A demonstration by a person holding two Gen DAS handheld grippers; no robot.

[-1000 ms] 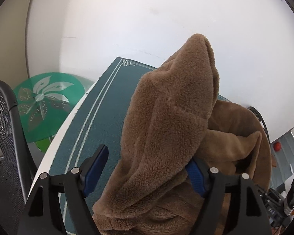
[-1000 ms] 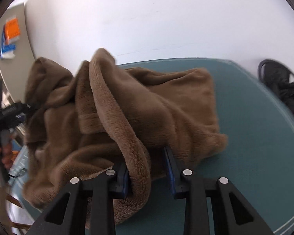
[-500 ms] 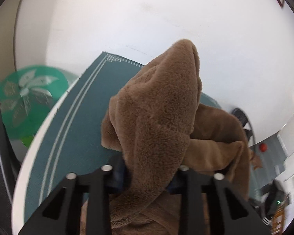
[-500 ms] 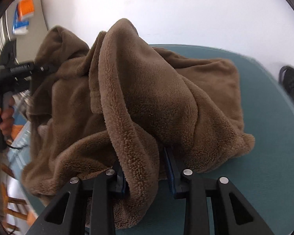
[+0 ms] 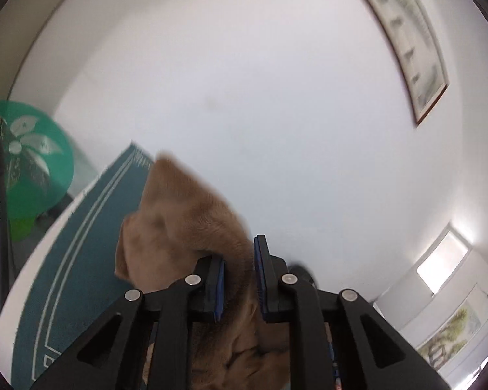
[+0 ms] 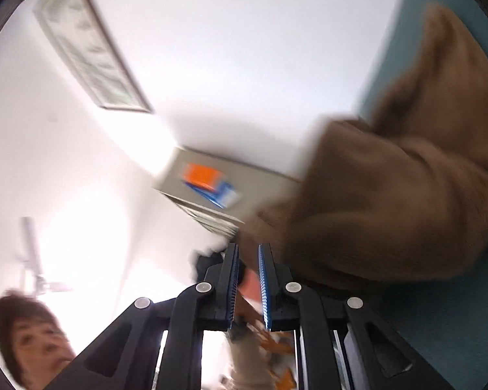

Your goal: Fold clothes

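The left gripper has its jaws closing on a fold of the brown fleece garment, which runs up between the blue pads and hangs above the teal mat on the white bench. A green round panel stands beyond the bench's edge, and a framed picture hangs on the wall. In the blurred right wrist view, the right gripper has its jaws closing too, nearly together; whether fleece is between them cannot be told, though the garment bulks just beside the right jaw. A person shows at the lower left.
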